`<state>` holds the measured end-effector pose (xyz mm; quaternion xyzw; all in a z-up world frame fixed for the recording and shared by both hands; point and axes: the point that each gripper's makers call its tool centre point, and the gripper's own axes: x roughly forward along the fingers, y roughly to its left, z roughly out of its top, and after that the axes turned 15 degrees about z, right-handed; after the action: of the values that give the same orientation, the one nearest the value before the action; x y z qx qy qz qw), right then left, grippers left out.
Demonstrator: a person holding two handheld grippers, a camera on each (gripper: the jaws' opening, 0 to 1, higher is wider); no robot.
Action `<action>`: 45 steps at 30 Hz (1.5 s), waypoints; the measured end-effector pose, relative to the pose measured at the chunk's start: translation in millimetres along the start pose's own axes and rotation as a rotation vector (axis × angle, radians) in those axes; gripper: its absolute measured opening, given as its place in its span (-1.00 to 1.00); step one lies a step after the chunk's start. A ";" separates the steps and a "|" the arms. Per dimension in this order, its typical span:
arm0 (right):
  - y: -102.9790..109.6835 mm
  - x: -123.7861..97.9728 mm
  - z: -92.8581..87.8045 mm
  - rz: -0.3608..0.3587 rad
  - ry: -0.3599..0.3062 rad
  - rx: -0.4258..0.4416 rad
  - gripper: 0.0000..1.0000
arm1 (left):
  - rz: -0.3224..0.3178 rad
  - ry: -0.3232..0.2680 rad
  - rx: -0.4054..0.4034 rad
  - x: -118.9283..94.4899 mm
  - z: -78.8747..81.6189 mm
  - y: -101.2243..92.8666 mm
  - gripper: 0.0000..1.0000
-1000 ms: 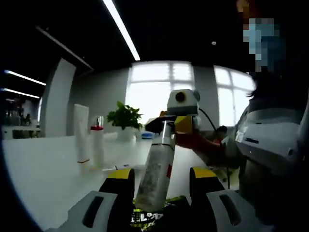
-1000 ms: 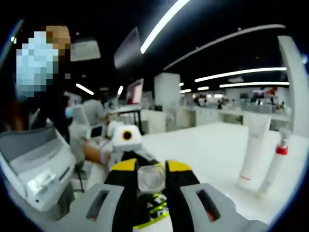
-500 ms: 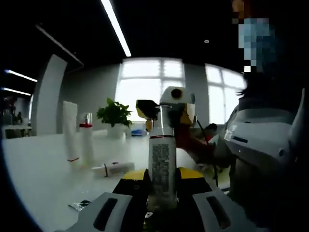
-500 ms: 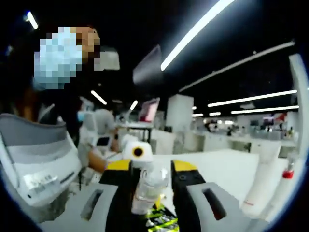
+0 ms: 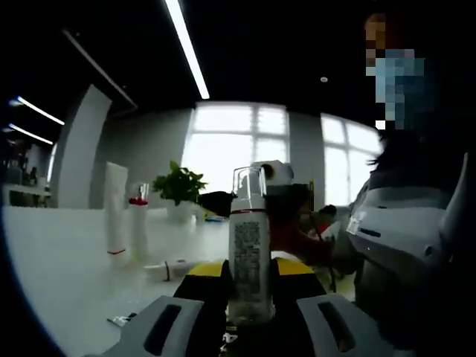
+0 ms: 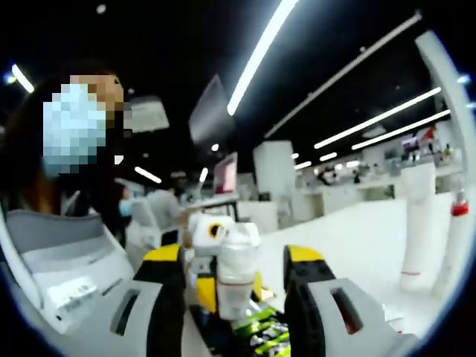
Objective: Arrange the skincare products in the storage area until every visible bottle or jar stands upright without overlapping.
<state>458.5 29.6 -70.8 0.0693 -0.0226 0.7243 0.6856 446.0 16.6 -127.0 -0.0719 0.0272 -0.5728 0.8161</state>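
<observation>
The clear-capped bottle (image 5: 249, 245) is standing upright between the jaws of your left gripper (image 5: 249, 279), label facing the camera, and the jaws are pressing against its lower sides, so you are gripping it at the base. In the right gripper view the same bottle (image 6: 236, 271) is rising between the jaws of your right gripper (image 6: 236, 277), but those jaws are sitting apart from it on both sides, spread wide and not touching it.

Behind the bottle in the left gripper view, the right gripper's yellow-and-black body is facing you, with the person's hand around it.

Further out on the white table (image 5: 67, 253), a tall white tube (image 5: 115, 219) is standing on its cap, and just beside it a slim bottle with a red collar (image 5: 139, 223) is standing upright too. A small white bottle (image 5: 172, 269) is lying on its side near them. In the right gripper view the tube (image 6: 417, 223) and the red-collared bottle (image 6: 455, 238) are standing at the far right. A potted plant (image 5: 178, 190) is sitting farther back by the window.
</observation>
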 end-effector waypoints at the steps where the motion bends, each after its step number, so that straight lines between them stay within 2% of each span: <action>1: 0.3 -0.2 -3.0 0.002 0.001 0.019 -0.01 | 0.002 -0.007 0.001 -0.5 1.2 0.1 -0.57; 6: -1.9 -0.8 -16.3 0.004 0.014 0.092 -0.11 | 0.024 -0.023 0.010 -0.2 3.9 2.7 -0.57; 9: -2.4 0.3 -24.3 -0.004 0.036 0.103 -0.31 | 0.041 -0.032 0.018 -0.5 4.9 5.2 -0.57; 13: -2.1 -0.3 -24.8 -0.006 0.031 0.112 -0.61 | 0.045 -0.030 0.030 -1.3 4.7 5.9 -0.57; 20: -0.6 -10.2 -27.0 0.015 0.083 0.046 -0.62 | 0.052 -0.024 0.052 -0.8 3.7 7.4 -0.54; 22: -0.2 -13.2 -23.4 0.023 0.080 0.043 -0.62 | 0.045 -0.025 0.049 -1.3 3.6 6.7 -0.54; 25: -2.1 -22.4 -12.6 0.026 0.059 0.050 -0.62 | 0.064 -0.016 0.026 -2.0 2.9 12.0 -0.44; 27: -10.9 -37.6 0.4 0.002 0.064 0.025 -0.62 | 0.083 -0.026 -0.024 -2.3 6.2 18.4 -0.33; 29: -23.7 -52.7 9.4 -0.039 0.081 -0.020 -0.62 | 0.089 -0.030 -0.039 -2.9 7.3 21.6 -0.32; 31: -37.5 -69.3 11.6 -0.085 0.140 -0.062 -0.62 | 0.097 -0.034 -0.041 -3.0 8.0 22.8 -0.32; 35: -64.7 -98.4 6.8 -0.218 0.318 -0.194 -0.62 | 0.105 -0.036 -0.032 -3.2 8.4 24.7 -0.33; 37: -78.9 -112.1 1.2 -0.289 0.390 -0.184 -0.62 | 0.107 -0.035 -0.030 -2.5 7.8 25.6 -0.33; 39: -87.3 -117.8 0.9 -0.296 0.391 -0.170 -0.62 | 0.110 -0.033 -0.031 -2.5 7.2 26.4 -0.33; 43: -108.3 -134.8 4.4 -0.323 0.331 -0.123 -0.62 | 0.109 -0.037 -0.039 -2.2 7.6 25.8 -0.33; 45: -121.6 -142.2 0.3 -0.341 0.328 -0.104 -0.62 | 0.112 -0.038 -0.037 -2.9 7.7 26.4 -0.34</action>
<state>586.8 -104.1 -96.8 -0.0817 0.0636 0.5976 0.7951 470.6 28.8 -123.4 -0.0961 0.0264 -0.5240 0.8458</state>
